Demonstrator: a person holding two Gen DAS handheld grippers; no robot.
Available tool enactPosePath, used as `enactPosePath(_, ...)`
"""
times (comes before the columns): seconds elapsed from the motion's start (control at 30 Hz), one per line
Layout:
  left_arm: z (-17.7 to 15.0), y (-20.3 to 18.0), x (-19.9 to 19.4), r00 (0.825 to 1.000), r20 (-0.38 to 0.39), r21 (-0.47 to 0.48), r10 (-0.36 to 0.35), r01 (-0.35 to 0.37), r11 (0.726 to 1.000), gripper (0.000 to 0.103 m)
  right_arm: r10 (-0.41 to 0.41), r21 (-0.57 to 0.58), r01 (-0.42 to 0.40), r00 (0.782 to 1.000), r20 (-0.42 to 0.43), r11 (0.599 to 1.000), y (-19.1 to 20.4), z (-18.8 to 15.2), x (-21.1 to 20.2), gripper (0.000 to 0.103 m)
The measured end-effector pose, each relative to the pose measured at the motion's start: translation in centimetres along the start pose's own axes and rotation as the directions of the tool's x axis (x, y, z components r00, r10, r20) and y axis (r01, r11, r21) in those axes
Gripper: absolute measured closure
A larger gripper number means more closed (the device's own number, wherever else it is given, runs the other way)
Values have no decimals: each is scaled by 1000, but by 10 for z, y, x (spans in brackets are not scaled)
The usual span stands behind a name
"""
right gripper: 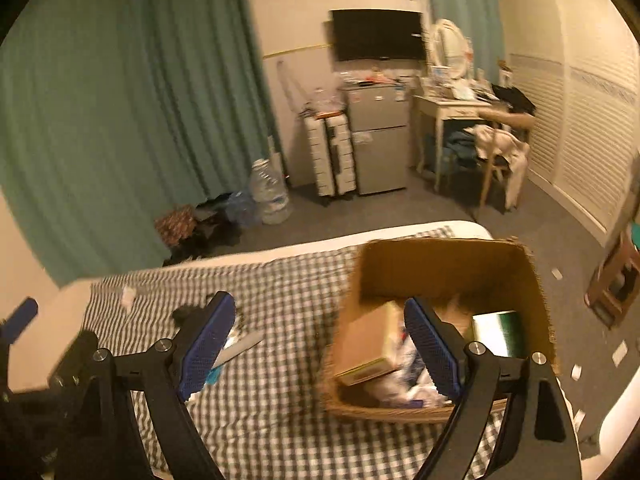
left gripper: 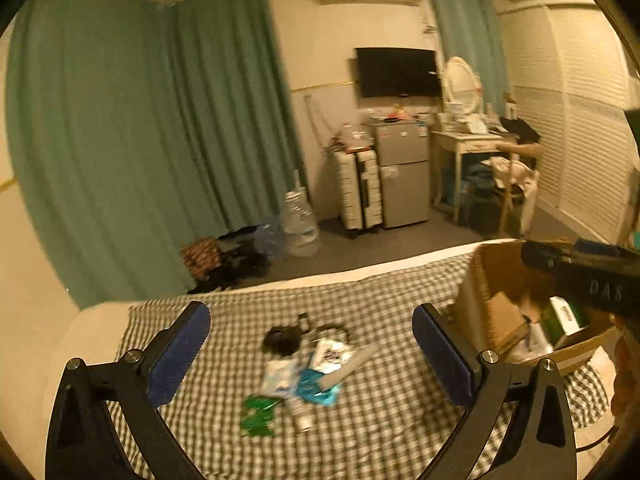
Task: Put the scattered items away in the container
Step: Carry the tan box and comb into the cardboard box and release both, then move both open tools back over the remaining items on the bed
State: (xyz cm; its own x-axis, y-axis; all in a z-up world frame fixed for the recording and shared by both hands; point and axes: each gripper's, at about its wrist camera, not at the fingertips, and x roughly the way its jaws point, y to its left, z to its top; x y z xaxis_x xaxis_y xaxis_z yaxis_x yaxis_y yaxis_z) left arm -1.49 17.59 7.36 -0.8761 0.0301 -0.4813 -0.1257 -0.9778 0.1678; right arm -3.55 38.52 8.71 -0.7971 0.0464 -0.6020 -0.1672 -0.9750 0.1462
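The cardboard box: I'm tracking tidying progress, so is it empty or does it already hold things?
Partly filled. The cardboard box holds a brown carton, a green-and-white package and crumpled wrappers.

bed: scattered items at centre | cardboard box to their right | fridge behind

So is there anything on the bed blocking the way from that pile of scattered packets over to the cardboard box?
Nothing visible does. Between the pile of packets and the cardboard box lies only bare checkered bedspread. The box's near wall stands upright, so items must go over it. Both grippers are open and empty.
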Motion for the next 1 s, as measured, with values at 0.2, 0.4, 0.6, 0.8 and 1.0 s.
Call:
enactPosePath(0.2, -40, 71, 27, 996, -75, -78, 49, -55, 995, 0, 71, -81, -77, 995, -73, 994, 69, -27, 24, 16)
enactPosePath(0.4, -104, 114, 76, 985, -166, -88, 54, -70, 994, 0, 31, -153, -55, 988, -153, 987, 113, -64, 73, 16)
enactPosePath(0.6, -168, 126, 141, 937, -348, -134, 21, -72, 988, 0, 55, -129, -85, 973, -222, 988, 135, -88, 129, 16)
enactPosePath(0.8, -199, 114, 191, 882, -458, -183, -112, 29, 983, 0, 84, -39, -100, 952, -295, 994, 137, -109, 186, 16)
enactPosePath(1.0, -214, 106, 243, 793, -563, -237, -234, 117, 965, 42, 67, -49, -93, 920, -385, 994, 139, -134, 221, 16)
